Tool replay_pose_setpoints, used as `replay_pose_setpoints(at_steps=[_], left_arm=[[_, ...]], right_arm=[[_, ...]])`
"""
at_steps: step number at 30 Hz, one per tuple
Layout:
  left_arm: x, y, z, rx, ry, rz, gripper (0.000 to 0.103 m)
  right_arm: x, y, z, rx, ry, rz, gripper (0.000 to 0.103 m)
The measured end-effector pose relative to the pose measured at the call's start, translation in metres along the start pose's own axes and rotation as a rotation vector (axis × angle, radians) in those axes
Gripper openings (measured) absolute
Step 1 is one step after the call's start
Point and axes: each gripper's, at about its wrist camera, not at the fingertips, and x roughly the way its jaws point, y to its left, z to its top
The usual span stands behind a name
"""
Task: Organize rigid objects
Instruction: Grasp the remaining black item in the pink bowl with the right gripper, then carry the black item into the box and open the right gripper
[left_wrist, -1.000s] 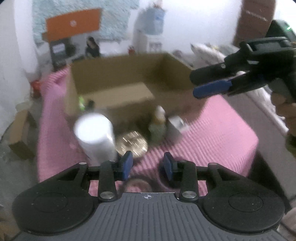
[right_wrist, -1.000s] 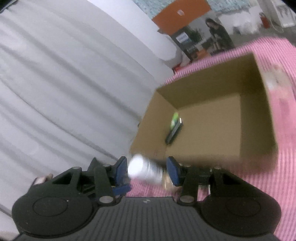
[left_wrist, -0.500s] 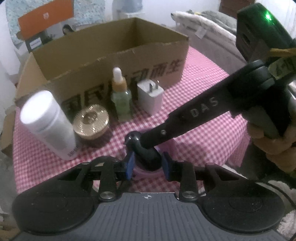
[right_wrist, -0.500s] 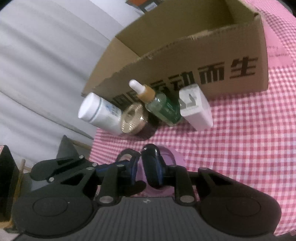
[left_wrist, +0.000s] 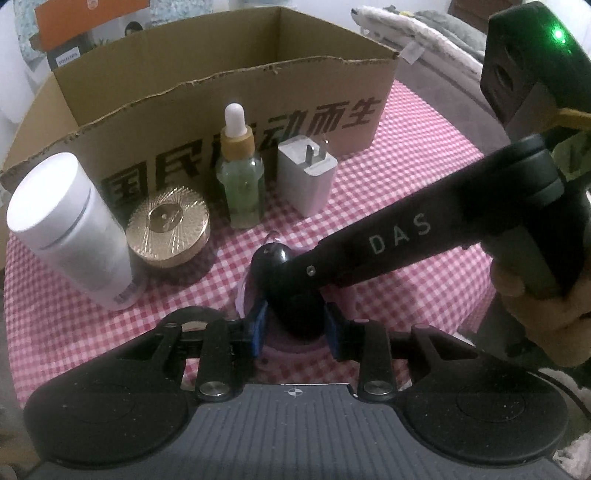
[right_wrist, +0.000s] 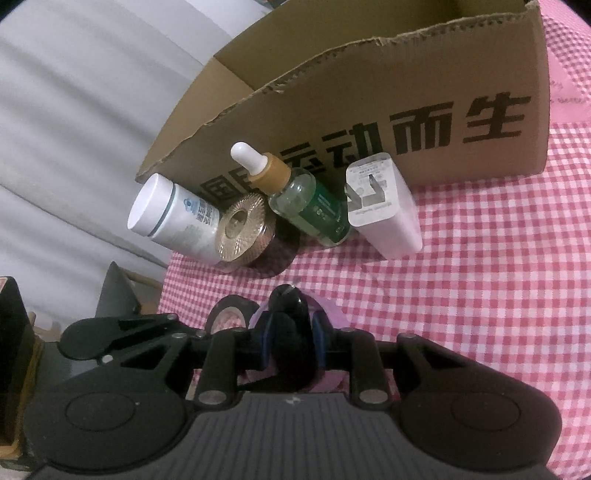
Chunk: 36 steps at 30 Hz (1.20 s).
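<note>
A glossy black rounded object (left_wrist: 295, 314) (right_wrist: 290, 310) stands on a lilac round piece (left_wrist: 242, 291) (right_wrist: 328, 312) at the front of the pink checked cloth. My left gripper (left_wrist: 295, 325) has its blue pads against the object's sides, low down. My right gripper (right_wrist: 291, 332) comes in from the right and is shut on the same object; its tip (left_wrist: 273, 258) sits at the object's top. Behind stand a white bottle (left_wrist: 70, 229) (right_wrist: 173, 221), a gold-lidded jar (left_wrist: 168, 225) (right_wrist: 243, 229), a green dropper bottle (left_wrist: 240, 173) (right_wrist: 306, 206) and a white charger (left_wrist: 306, 173) (right_wrist: 384, 210).
An open cardboard box (left_wrist: 229, 85) (right_wrist: 406, 74) with black printed characters stands right behind the row of objects. A dark tape roll (right_wrist: 229, 317) lies just left of the black object. A hand (left_wrist: 535, 314) holds the right gripper. The checked cloth (right_wrist: 480, 258) stretches away to the right.
Both grippers have come down from above the box to the cloth in front of it. The right jaws narrowed, and both pairs of pads now flank the black object.
</note>
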Motion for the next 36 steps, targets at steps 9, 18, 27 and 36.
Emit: replay_pose_setpoints(at_steps=[9,18,27,36], left_arm=[[-0.005,0.001,-0.005,0.015,-0.037,0.015,0.032],[-0.054,-0.006,0.001,0.027,-0.157,0.049,0.031],[-0.111,0.003,0.043,0.025,-0.335,0.12,0.031],[-0.1,0.048,0.094,-0.04,-0.291,0.135,0.031]], right_arm=[[-0.004,-0.007,-0.007,0.024,-0.046,0.038,0.024],[-0.034,0.025,-0.008,-0.054,-0.117,0.08,0.018],[-0.082,0.083,0.036,-0.234,-0.243,0.127,0.017],[-0.056,0.106,0.118,-0.26,-0.183,0.143,0.017]])
